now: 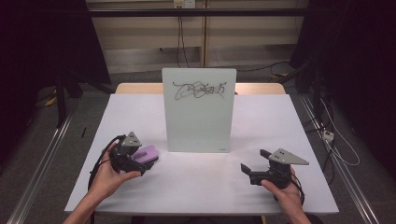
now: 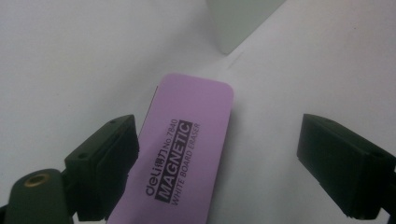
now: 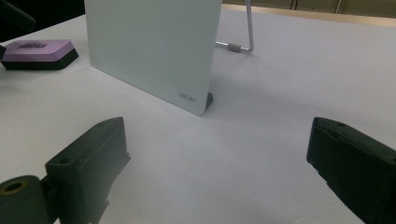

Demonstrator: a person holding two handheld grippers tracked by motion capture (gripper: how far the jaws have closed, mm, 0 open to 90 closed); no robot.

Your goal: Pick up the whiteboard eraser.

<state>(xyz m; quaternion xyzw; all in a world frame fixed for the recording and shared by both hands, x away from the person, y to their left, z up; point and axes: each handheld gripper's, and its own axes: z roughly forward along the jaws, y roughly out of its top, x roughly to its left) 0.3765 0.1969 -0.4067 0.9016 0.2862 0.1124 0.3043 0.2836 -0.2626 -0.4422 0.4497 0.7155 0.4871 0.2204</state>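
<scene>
A purple magnetic whiteboard eraser (image 1: 148,152) lies flat on the white table (image 1: 196,186), left of a small upright whiteboard (image 1: 198,112) that has a black scribble (image 1: 198,89) near its top. My left gripper (image 1: 145,161) is open with its jaws on either side of the eraser (image 2: 187,149). The left jaw sits right at the eraser's edge, and the right jaw stands apart from it across bare table. My right gripper (image 1: 254,162) hovers open at the front right, nothing between its jaws, facing the whiteboard (image 3: 154,46).
The whiteboard leans on a wire stand (image 3: 243,44) behind it. Its lower corner (image 2: 238,18) is just beyond the eraser (image 3: 37,53). Dark floor, rails and cables surround the table, and a wooden strip (image 1: 261,88) runs along its far edge.
</scene>
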